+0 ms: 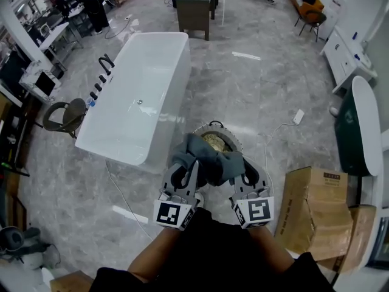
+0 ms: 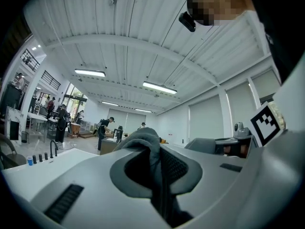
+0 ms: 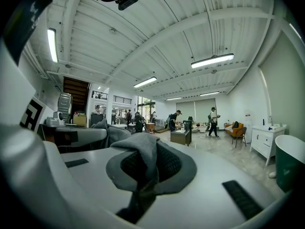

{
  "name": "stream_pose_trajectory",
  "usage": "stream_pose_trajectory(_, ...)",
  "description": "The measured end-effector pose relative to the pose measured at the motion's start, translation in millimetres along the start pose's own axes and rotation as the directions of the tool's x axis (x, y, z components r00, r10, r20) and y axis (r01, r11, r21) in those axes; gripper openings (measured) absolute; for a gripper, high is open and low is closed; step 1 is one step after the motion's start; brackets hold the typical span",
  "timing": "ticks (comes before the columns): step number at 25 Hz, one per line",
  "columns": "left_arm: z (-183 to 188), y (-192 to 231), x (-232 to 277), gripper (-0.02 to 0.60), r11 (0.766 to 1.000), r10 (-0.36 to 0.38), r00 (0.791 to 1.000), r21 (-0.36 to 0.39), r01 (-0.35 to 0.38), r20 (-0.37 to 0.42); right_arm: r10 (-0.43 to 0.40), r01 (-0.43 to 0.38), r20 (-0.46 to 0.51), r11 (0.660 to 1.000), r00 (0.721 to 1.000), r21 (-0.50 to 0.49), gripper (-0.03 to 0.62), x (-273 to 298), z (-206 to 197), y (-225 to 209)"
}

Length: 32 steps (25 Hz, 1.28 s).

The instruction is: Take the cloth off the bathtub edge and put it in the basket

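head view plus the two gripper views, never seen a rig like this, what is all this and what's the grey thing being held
There is no robot here: a person holds a gripper in each hand. The head view comes from a camera on the person's head, looking down at the left gripper and the right gripper. The cubes with square markers are part of them. The other two pictures come from a camera riding on each gripper, looking along its fingers. Both grippers are shut on one grey cloth, held close to a basket that stands beside a white bathtub.
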<state>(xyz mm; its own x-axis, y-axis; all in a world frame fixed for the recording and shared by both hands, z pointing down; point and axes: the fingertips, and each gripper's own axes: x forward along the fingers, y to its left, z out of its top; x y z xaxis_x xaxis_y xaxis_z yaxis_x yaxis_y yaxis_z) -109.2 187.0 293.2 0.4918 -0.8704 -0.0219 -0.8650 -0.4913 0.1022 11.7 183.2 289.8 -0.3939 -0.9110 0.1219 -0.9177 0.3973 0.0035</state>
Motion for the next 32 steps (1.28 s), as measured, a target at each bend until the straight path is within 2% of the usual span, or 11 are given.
stream_pose_trajectory(7, 0, 45, 33, 0.046, 1.0, -0.014, 1.0, 0.012, 0.014, 0.005, -0.022, 0.022, -0.012, 1.0, 1.0, 0.001, 0.038, 47, -8, -3)
stream_pose_trajectory(16, -8, 97, 69, 0.044, 0.996, -0.09, 0.996, 0.017, 0.09, 0.005, -0.088, 0.088, -0.036, 0.996, 0.995, -0.016, 0.038, 97, -10, -3)
stream_pose_trajectory(25, 7, 105, 107, 0.044, 0.991, -0.133, 0.99, -0.024, 0.134, 0.041, -0.086, 0.082, -0.051, 0.993, 0.995, -0.085, 0.038, 117, -13, -16)
stream_pose_trajectory(32, 37, 83, 141, 0.044, 0.99, -0.139, 0.986, -0.014, 0.14, 0.088, -0.059, 0.059, -0.001, 0.998, 0.998, 0.023, 0.038, 123, 16, -55)
